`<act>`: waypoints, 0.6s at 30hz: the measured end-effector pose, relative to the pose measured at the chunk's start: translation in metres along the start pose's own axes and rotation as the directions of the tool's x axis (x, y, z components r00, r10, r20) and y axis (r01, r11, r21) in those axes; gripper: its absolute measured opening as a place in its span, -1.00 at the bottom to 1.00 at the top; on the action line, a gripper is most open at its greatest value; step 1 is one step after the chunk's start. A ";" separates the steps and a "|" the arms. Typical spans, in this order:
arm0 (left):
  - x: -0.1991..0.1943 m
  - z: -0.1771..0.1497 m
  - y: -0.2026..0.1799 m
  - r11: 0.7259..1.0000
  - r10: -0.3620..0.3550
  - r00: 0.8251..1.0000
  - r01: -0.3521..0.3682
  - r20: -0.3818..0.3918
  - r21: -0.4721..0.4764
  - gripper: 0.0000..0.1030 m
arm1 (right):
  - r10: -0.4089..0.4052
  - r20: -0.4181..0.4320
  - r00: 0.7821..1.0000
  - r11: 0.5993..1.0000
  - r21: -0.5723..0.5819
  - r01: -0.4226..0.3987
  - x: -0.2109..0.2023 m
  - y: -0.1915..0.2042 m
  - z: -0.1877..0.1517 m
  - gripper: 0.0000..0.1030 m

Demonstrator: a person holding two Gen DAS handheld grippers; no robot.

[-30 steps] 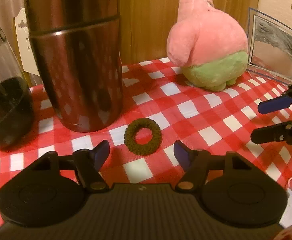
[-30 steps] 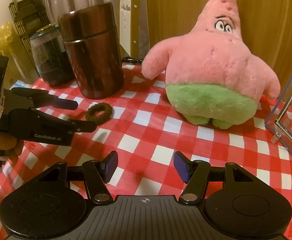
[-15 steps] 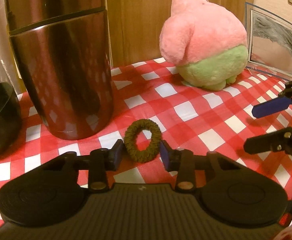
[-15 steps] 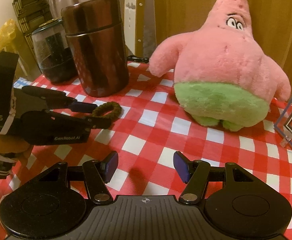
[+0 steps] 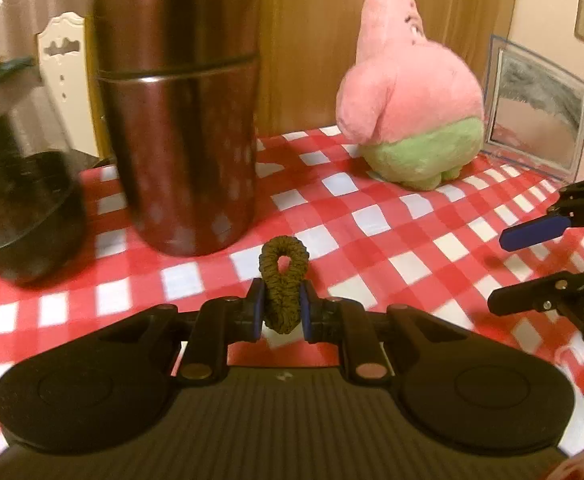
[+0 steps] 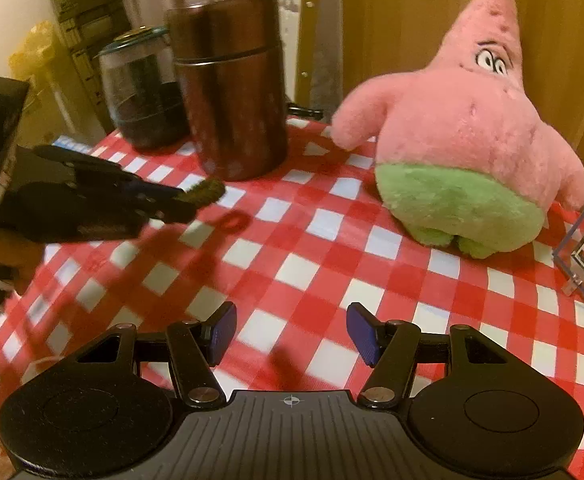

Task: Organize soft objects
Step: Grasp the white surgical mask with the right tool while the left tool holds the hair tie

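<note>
Olive scrunchie [image 5: 282,280] pinched inside left tool [image 5: 279,312]

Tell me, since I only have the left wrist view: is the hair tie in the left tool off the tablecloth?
Observer: Yes. In the right wrist view the hair tie hangs clear of the tablecloth, with its ring shadow below it. The left tool has just been closing and now pinches it.
Operator: Anything in the right tool?
Observer: No. The right tool is open, with only bare tablecloth between its pads.
Operator: Which way does the plush face?
Observer: The plush faces the right wrist camera, and both of its eyes show.
</note>
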State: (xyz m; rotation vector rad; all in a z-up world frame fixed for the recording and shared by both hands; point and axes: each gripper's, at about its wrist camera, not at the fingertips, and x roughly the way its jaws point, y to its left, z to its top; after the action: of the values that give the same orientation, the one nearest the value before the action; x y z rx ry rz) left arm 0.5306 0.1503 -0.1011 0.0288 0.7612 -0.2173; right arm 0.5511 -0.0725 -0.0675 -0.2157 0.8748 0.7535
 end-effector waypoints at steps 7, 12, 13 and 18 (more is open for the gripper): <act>-0.064 -0.017 0.000 0.999 -0.030 1.000 0.030 -0.004 -0.029 -0.70 | 0.039 -0.041 0.998 0.994 -0.096 -0.042 -0.034 0.029 -0.015 0.20; -0.112 -0.033 -0.017 0.998 -0.058 0.998 0.058 -0.017 0.011 -0.69 | 0.056 -0.079 0.995 0.976 -0.206 -0.071 -0.060 0.047 -0.034 0.20; -0.118 -0.036 -0.020 0.998 -0.060 0.998 0.060 -0.018 0.019 -0.69 | 0.056 -0.090 0.994 0.970 -0.232 -0.076 -0.064 0.050 -0.038 0.20; -0.147 -0.048 -0.030 0.995 -0.080 0.996 0.082 -0.041 0.051 -0.69 | 0.091 -0.140 0.986 0.930 -0.341 -0.134 -0.079 0.066 -0.054 0.20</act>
State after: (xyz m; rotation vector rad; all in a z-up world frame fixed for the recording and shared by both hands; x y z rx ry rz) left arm 0.3890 0.1532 -0.0331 0.0517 0.7959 -0.3149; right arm 0.4408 -0.0897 -0.0341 -0.5360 0.8687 1.0120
